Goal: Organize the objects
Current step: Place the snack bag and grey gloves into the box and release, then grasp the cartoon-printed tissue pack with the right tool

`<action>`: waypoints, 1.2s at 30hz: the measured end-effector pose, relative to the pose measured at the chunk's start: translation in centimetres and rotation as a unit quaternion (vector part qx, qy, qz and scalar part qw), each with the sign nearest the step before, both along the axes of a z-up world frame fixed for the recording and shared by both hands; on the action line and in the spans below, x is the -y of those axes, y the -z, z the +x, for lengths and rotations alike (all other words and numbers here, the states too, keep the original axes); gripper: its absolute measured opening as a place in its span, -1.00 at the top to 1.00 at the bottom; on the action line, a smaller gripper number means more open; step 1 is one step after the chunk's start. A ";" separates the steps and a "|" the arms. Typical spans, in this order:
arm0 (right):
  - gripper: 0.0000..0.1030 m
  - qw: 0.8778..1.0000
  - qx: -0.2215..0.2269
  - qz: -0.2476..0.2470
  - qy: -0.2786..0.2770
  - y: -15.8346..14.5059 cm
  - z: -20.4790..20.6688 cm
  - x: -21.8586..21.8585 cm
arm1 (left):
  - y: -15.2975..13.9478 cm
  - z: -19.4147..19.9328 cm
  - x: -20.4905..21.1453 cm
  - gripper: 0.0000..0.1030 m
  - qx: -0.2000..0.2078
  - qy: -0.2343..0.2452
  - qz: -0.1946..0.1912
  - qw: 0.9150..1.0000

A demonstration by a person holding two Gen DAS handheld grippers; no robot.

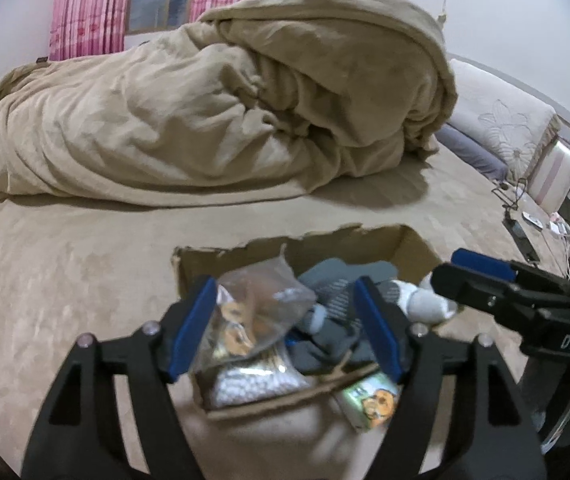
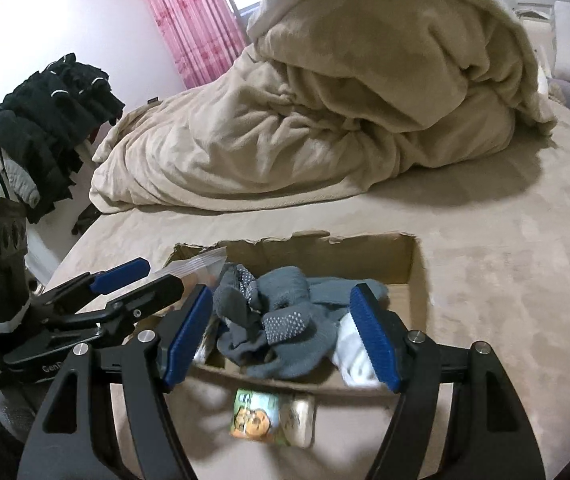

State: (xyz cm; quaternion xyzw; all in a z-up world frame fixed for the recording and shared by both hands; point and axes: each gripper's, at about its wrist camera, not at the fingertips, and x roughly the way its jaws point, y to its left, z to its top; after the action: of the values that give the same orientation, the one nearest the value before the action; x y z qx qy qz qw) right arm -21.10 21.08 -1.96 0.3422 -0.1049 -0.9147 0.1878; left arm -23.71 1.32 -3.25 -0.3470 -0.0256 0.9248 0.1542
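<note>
Snack packet [image 2: 273, 418], a small green-and-orange printed pouch, lies flat on the tan bed [image 2: 505, 280] just outside the near wall of the torn brown cardboard box [image 2: 401, 258], at six o'clock from the right gripper [image 2: 283, 334], whose jaws stand wide and empty above it. Its long axis runs nine to three. The left gripper [image 1: 287, 330], also wide and empty, hovers over the clear plastic bag [image 1: 261, 304] in the box, so the right looks nearer. Grey dotted socks [image 2: 285, 320] fill the box; the heaped beige duvet [image 2: 325, 120] lies well apart at twelve.
</note>
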 end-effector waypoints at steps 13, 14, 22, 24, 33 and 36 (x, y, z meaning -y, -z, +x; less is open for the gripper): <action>-0.44 0.998 -0.030 0.046 0.005 -3.9 7.3 -0.2 | -4.7 8.4 0.5 -0.53 -0.024 -0.022 -0.003 0.999; -0.44 0.998 -0.033 0.045 0.005 -4.3 7.8 -0.2 | -5.0 9.1 0.7 -0.57 -0.025 -0.026 -0.002 0.999; -0.47 0.998 -0.042 0.051 0.020 -5.8 11.7 0.2 | -7.2 14.5 2.0 -0.79 -0.040 -0.044 0.002 0.998; -0.59 0.997 -0.049 0.053 0.027 -5.8 12.4 0.4 | -7.3 15.4 2.2 -0.82 -0.041 -0.046 0.008 0.998; -0.71 0.997 -0.043 0.063 0.030 -3.8 13.2 1.1 | -5.0 16.7 2.7 -0.89 -0.030 -0.074 0.000 0.997; -0.71 0.997 -0.031 0.073 0.023 -2.2 12.7 1.7 | -3.3 15.9 2.7 -0.89 -0.014 -0.075 -0.004 0.997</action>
State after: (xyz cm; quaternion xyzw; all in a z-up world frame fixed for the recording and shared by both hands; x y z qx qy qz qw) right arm -8.36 19.34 0.28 0.3244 -0.0398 -0.9341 0.1438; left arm -7.79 -1.41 0.01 -0.3318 -0.0462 0.9385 0.0835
